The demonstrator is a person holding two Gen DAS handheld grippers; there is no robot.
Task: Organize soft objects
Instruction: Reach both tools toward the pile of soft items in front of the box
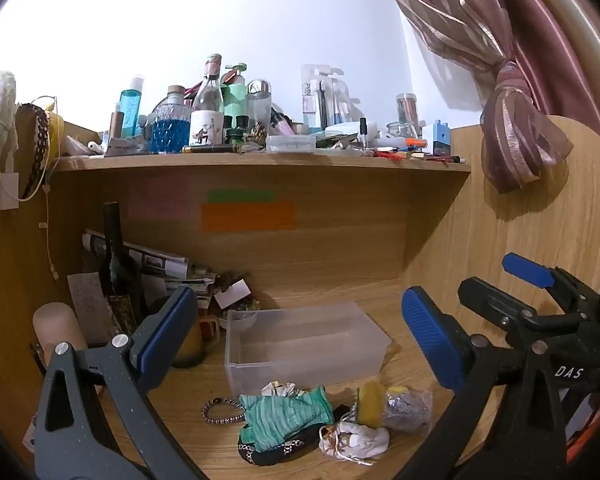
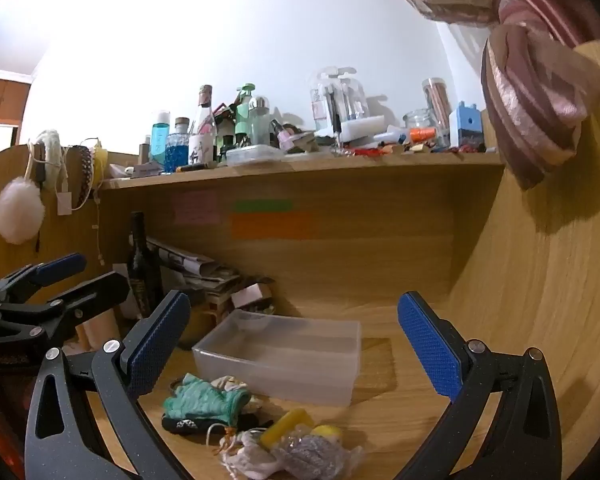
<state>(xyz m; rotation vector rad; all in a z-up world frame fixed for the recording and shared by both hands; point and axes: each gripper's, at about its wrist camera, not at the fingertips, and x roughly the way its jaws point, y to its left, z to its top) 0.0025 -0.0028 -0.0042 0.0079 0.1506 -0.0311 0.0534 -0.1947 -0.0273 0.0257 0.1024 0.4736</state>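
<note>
Nothing is sorted yet: clear plastic bin (image 1: pixel 304 344) sits empty, green cloth (image 1: pixel 284 416) and white pouch (image 1: pixel 356 442) just before it; left gripper (image 1: pixel 300 340) and right gripper (image 2: pixel 296 344) gape, holding nothing.

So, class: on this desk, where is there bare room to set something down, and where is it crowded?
Bare wood lies right of the clear plastic bin, toward the side panel, and behind it up to the back panel. The bin itself looks empty. Crowded: the soft pile in front of the bin, the dark bottle and papers at left, and the upper shelf.
</note>
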